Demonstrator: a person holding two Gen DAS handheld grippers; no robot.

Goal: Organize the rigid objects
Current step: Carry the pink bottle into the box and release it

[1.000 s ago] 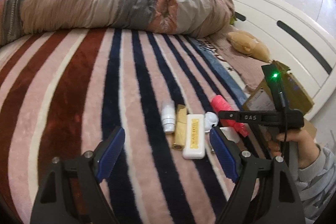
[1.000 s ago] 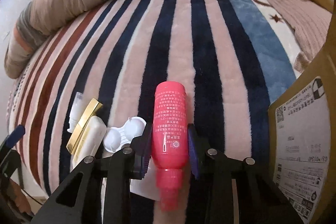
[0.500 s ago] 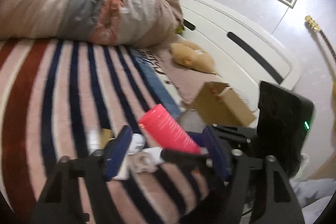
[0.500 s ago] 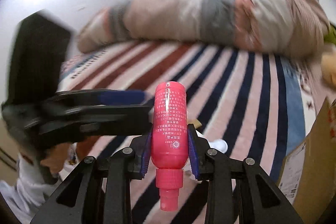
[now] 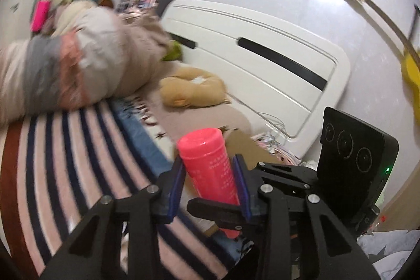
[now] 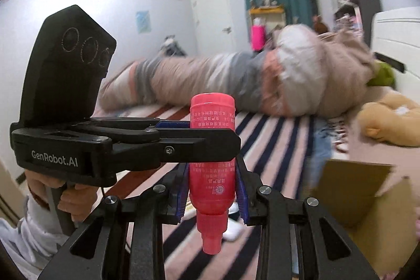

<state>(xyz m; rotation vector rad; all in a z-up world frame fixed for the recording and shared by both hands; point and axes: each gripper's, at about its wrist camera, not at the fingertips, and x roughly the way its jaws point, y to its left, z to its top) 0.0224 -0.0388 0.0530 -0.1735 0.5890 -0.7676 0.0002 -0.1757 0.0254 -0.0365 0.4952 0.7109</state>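
Observation:
A pink plastic bottle [image 5: 210, 164] with its cap end pointing down is held in the air above the striped bed. My right gripper [image 6: 212, 188] is shut on the bottle [image 6: 212, 127] near its lower half. My left gripper [image 5: 208, 176] has its blue pads on both sides of the bottle's upper half and looks shut on it too. In the right wrist view the left gripper's finger [image 6: 183, 144] crosses in front of the bottle. The right gripper's body [image 5: 351, 169] shows at the right of the left wrist view.
An open cardboard box [image 6: 359, 196] sits on the bed at the right, also behind the bottle in the left wrist view [image 5: 244, 146]. A tan plush toy [image 5: 194, 92], a rolled duvet [image 6: 236, 80] and the white headboard [image 5: 262, 57] lie beyond. A small white item [image 6: 232, 230] lies on the blanket below.
The right gripper has lifted the bottle off the bed and tilted up. The left gripper has swung over to it and closed its pads around the bottle's upper half.

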